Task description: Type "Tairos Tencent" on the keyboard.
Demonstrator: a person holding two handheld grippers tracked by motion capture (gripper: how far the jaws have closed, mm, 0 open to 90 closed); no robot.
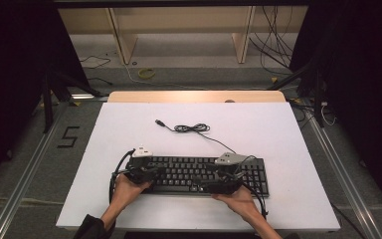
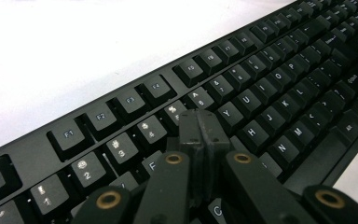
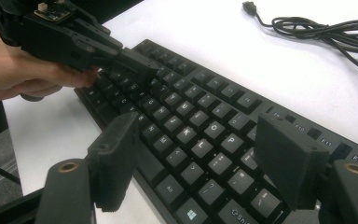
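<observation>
While one black keyboard lies along the near edge of the white tabletop, two claws work over it. Pressed fully together with nothing between its jaws, the left claw rests over the keys at the left. Standing wide and holding nothing, the right claw hovers over the right keys. One coiled cable lies farther back.
</observation>
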